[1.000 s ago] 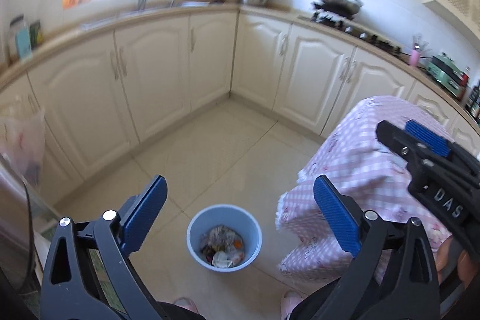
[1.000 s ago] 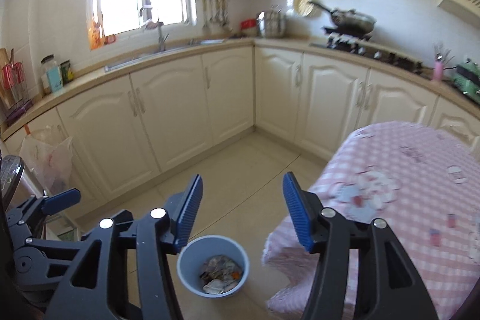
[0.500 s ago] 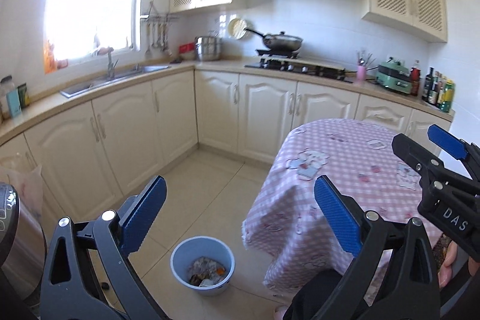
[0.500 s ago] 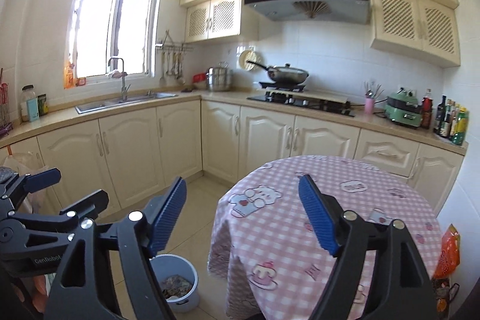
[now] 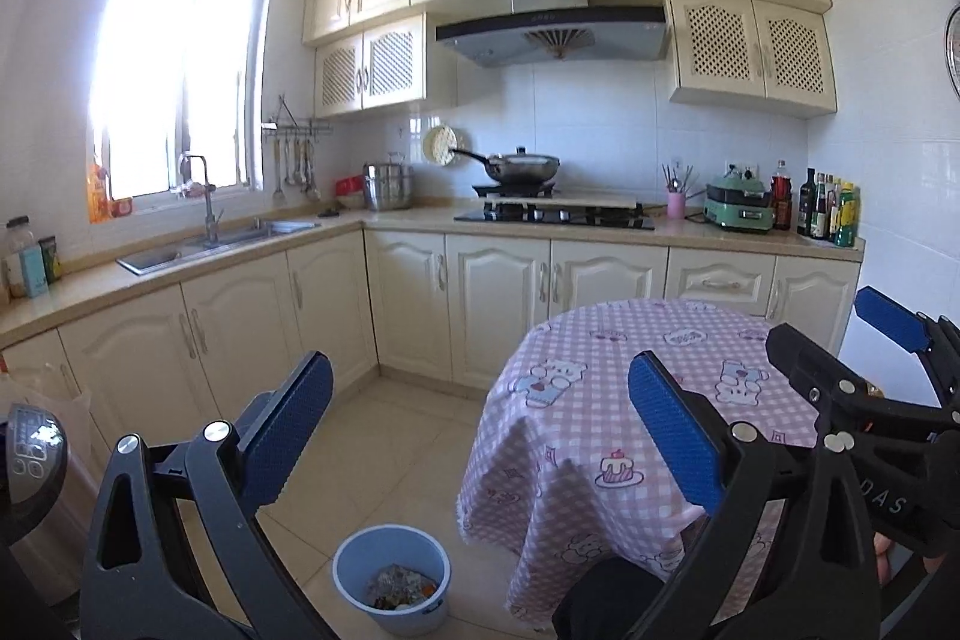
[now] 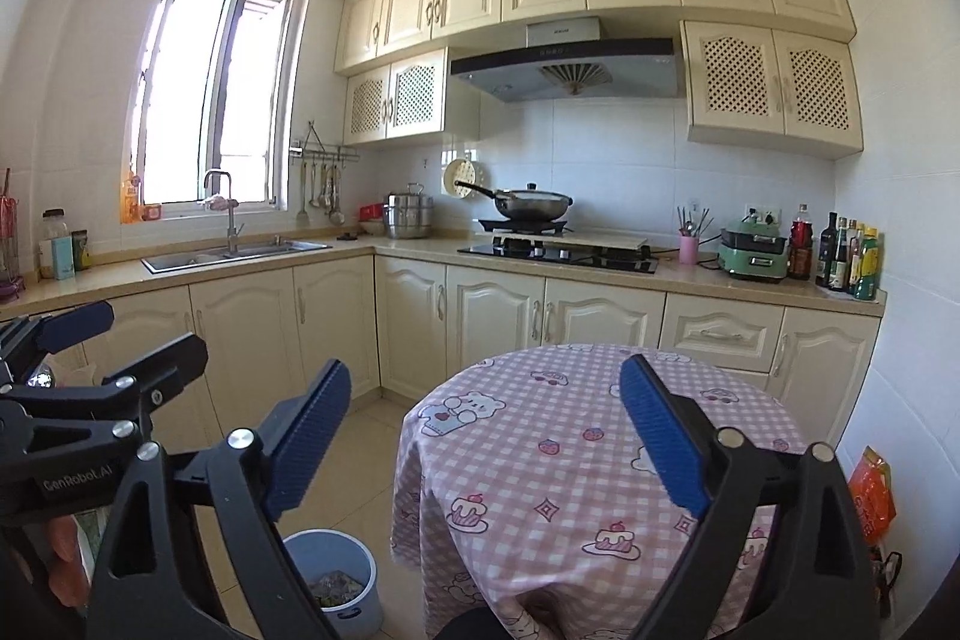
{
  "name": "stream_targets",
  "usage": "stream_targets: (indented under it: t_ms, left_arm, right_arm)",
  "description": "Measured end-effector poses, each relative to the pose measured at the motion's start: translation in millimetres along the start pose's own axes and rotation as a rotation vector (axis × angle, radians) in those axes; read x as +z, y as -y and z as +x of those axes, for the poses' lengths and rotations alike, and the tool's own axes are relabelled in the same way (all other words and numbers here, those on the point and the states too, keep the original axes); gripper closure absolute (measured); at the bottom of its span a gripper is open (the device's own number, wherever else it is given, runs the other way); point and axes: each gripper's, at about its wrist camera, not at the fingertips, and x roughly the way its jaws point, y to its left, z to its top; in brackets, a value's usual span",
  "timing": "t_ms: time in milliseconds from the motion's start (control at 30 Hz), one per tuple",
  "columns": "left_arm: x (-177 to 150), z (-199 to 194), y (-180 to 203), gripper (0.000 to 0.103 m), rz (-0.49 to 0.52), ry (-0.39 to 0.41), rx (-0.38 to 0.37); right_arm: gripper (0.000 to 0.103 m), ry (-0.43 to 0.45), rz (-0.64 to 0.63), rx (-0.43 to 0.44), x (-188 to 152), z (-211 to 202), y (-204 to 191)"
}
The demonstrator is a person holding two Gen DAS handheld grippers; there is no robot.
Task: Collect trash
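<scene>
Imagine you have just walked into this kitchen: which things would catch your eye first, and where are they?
The round table in its pink checked cloth fills the foreground. A blue bin holding trash stands on the floor at its left. A bright window glows above the sink on the left counter.

Plenty of open room on the pale tiled floor (image 5: pixel 384 436) between the cream L-shaped cabinet run (image 5: pixel 492 304) and the round surface draped in pink checked cloth (image 5: pixel 600 436). The cloth hangs low, closing off the space underneath. The small light-blue plastic bin (image 5: pixel 391 574) stands just beside that drape, open from above. A dark appliance (image 5: pixel 30 460) crowds the left edge.
</scene>
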Motion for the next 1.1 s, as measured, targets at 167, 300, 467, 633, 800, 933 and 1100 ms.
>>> stream_targets:
  t_ms: [167,300,467,633,800,933,1100]
  left_arm:
    - [7,-15,6,0.007,-0.003,0.038,0.006]
    - [6,-24,10,0.007,0.004,0.053,0.011]
    - [5,-31,10,0.007,0.008,0.070,0.017]
    - [6,-35,10,0.007,0.007,0.079,0.021]
    - [6,-35,11,0.007,0.010,0.085,0.017]
    - [6,-35,14,0.007,0.016,0.082,0.009]
    - [5,-35,15,0.007,0.021,0.080,0.005]
  right_arm:
    - [0.011,0.027,0.003,-0.003,5,-15,3]
    - [0.011,0.037,0.006,-0.006,8,-21,3]
    - [0.011,0.046,0.001,-0.005,11,-24,3]
    - [0.010,0.055,0.004,-0.008,12,-27,3]
    - [0.010,0.059,0.008,-0.011,13,-28,6]
    - [0.010,0.054,0.013,-0.012,12,-28,8]
    - [0.010,0.046,0.019,-0.009,11,-27,9]
